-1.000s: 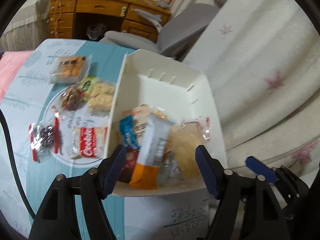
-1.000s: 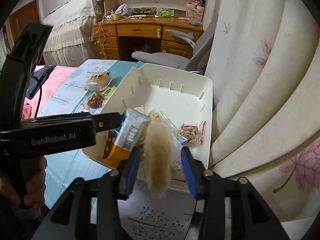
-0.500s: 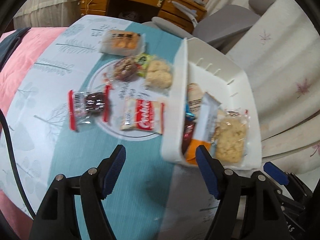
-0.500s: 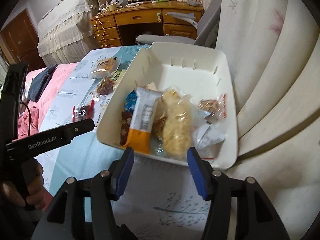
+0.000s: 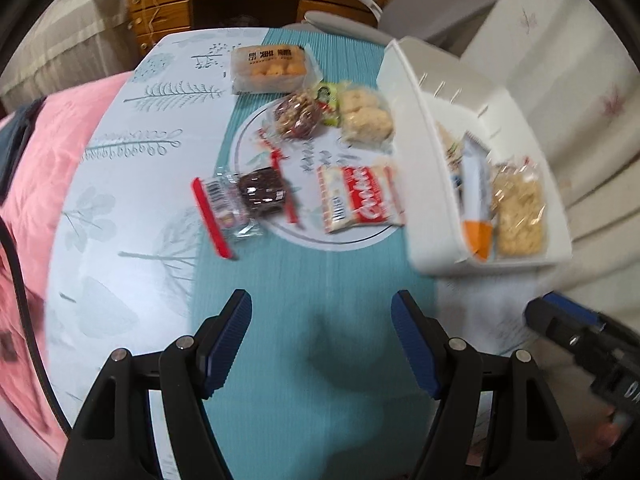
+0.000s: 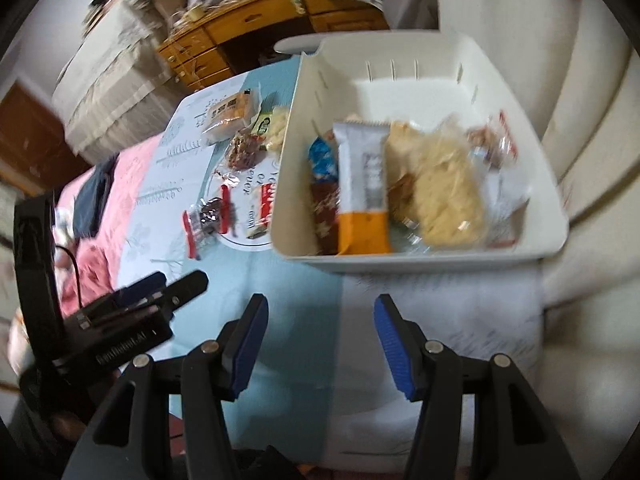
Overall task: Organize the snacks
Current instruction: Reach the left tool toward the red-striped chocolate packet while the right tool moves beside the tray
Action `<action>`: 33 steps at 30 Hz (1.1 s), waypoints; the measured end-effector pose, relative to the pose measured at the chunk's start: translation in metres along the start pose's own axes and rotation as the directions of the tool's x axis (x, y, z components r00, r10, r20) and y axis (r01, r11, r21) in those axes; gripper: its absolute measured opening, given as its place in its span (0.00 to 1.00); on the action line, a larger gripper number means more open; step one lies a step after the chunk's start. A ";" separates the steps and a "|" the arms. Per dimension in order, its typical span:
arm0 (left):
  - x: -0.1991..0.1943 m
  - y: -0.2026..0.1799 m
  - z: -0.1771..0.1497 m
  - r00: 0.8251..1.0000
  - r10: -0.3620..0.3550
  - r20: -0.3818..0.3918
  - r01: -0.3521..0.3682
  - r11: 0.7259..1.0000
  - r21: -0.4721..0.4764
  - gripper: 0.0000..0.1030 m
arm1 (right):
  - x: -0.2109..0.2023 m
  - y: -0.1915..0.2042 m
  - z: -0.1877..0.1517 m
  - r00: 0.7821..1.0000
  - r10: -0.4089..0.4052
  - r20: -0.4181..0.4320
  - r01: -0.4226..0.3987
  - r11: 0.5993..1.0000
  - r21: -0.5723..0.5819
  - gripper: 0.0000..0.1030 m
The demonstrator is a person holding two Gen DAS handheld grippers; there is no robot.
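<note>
Since a second ago the right tongs [image 6: 318, 338] let go of the pale cracker pack [image 6: 444, 196], which now lies in the white bin [image 6: 420, 258]; both pairs have pulled back. Left tongs [image 5: 322, 336] open, empty, over bare table [image 5: 304, 280]. Right tongs also open, nothing between them. Ahead of the left tongs, slightly right: red-and-white wafer pack [image 5: 360, 198], long axis crosswise to the fingers. Ahead-left: brownie pack [image 5: 248, 196]. Farther off: the remaining snacks. Left hand is nearer, probably takes the next pick.
</note>
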State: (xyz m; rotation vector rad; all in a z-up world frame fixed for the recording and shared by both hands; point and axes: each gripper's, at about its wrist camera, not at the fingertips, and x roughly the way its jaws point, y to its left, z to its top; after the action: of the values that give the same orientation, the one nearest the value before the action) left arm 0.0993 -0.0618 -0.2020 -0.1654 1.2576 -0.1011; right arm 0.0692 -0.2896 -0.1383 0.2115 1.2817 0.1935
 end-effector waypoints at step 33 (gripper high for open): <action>0.050 0.063 0.057 0.980 -0.197 -0.021 0.177 0.822 0.542 0.69 | 0.088 0.061 -0.002 0.999 0.047 0.005 -0.029 0.529 0.848 0.62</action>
State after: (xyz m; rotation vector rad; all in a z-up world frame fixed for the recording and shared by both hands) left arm 0.1684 -0.0048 -0.2434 0.2041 1.1285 -0.6189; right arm 0.0903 -0.2076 -0.2042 1.1013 1.3008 -0.4386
